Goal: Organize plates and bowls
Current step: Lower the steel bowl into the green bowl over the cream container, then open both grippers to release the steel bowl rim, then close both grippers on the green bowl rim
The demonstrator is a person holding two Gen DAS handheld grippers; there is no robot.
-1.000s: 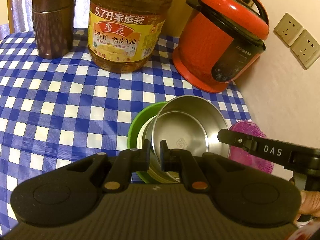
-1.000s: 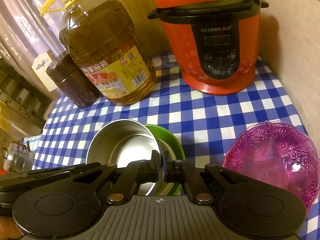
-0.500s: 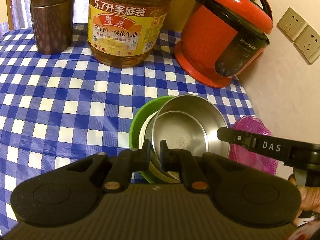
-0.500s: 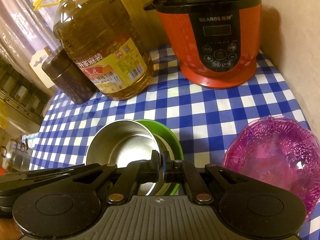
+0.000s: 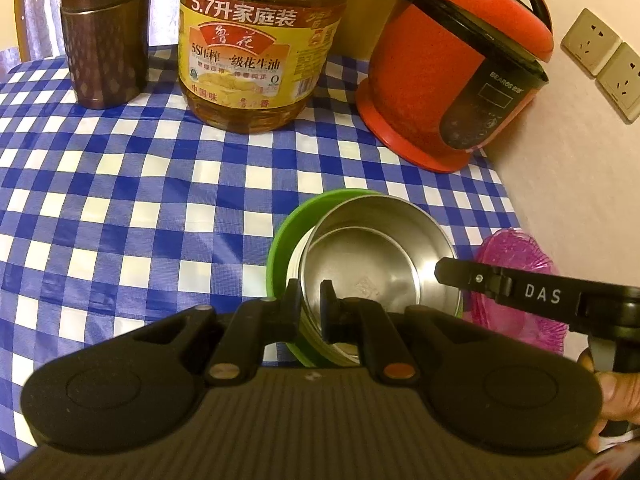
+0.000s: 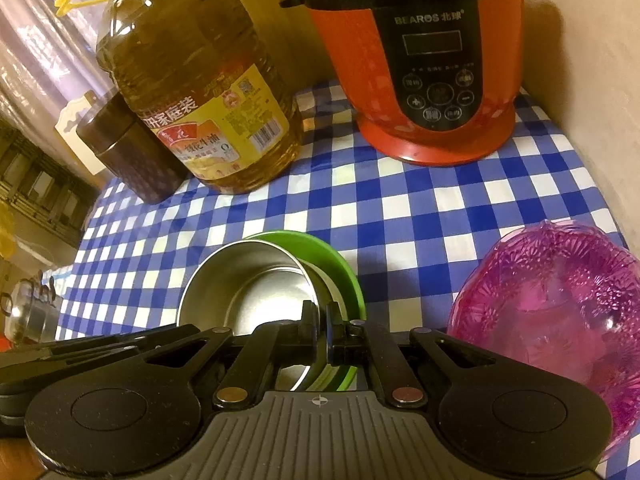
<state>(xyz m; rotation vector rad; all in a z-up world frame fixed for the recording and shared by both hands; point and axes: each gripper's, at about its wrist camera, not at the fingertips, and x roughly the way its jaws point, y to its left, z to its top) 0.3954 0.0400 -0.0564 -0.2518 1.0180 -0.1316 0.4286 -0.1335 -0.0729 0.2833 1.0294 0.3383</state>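
Since a second ago the cooker and oil bottle sit a little higher in both views; the bowls lie as before.

Left wrist view: the left gripper (image 5: 310, 298) is clamped on the near rim of the steel bowl (image 5: 376, 264), nested in a green bowl (image 5: 280, 240) in front of the cooker (image 5: 448, 80), marked "BEAROS". The oil bottle (image 5: 256, 40) reads "5.7升家庭装". A black finger reads "DAS".

Right wrist view: the right gripper (image 6: 322, 330) pinches the steel bowl's (image 6: 244, 280) rim. A pink bowl (image 6: 560, 300) lies in front of the cooker (image 6: 420, 60), to the right.
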